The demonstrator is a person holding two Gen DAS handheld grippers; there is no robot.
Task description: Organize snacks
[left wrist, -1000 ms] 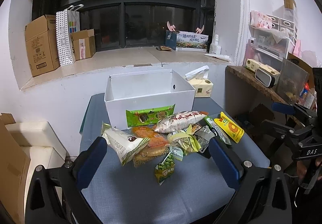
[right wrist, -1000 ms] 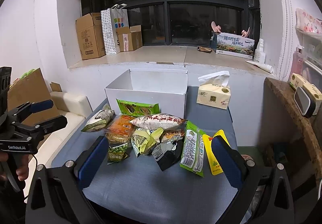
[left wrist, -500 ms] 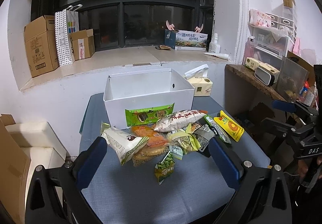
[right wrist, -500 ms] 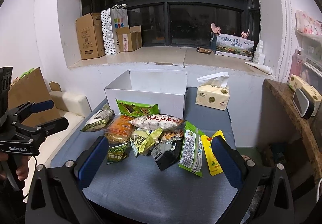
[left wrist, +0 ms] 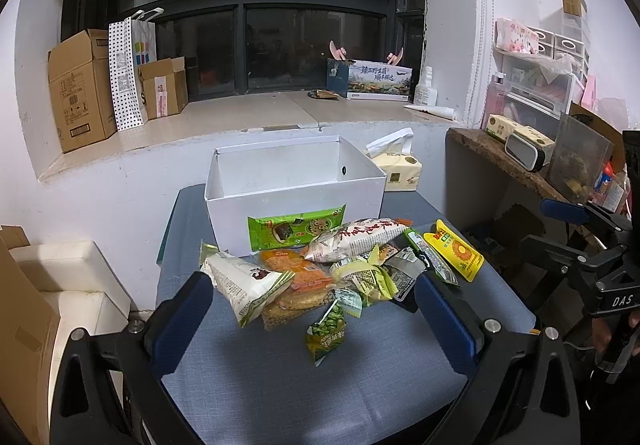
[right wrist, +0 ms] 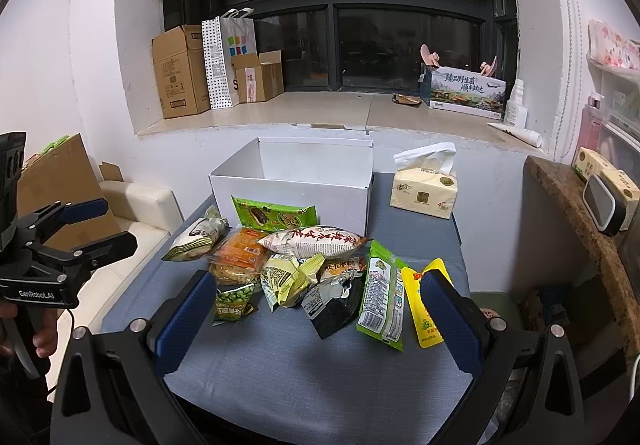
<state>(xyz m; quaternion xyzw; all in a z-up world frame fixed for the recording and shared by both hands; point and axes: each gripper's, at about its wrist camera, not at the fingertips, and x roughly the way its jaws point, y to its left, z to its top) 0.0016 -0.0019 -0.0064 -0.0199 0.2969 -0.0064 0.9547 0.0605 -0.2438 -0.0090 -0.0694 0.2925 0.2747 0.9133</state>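
- Snack packets lie in a loose heap at the middle of the blue-grey cloth-covered table (left wrist: 280, 385), just in front of the open white cardboard box (left wrist: 294, 181) standing at its far edge.
- Left wrist view: the left gripper (left wrist: 314, 313) hangs over the near edge with its blue-padded fingers (left wrist: 182, 321) spread wide, holding nothing.
- A small green pea packet (left wrist: 326, 333) stands nearest, between the fingers; behind it lie an orange cracker packet (left wrist: 298, 271) and a white-and-green pouch (left wrist: 248, 285) at the heap's left end.
- A flat green seaweed packet (left wrist: 296, 231) leans against the box front; a yellow sunflower-printed pouch (left wrist: 454, 255) lies toward the right edge.
- The right gripper (left wrist: 576, 229) shows at the right, its fingers parted and empty.
- Right wrist view: the right gripper (right wrist: 316, 309) is also wide apart over the near edge, gripping nothing.
- A long white packet with red lettering (right wrist: 314, 241) tops the heap; a black-and-silver packet (right wrist: 332, 303) and a long green packet (right wrist: 382, 299) lie nearer.
- A beige tissue pack (right wrist: 424, 193) sits at the far right corner, beside the box.
- The left gripper (right wrist: 92, 225) appears off the left edge, open.
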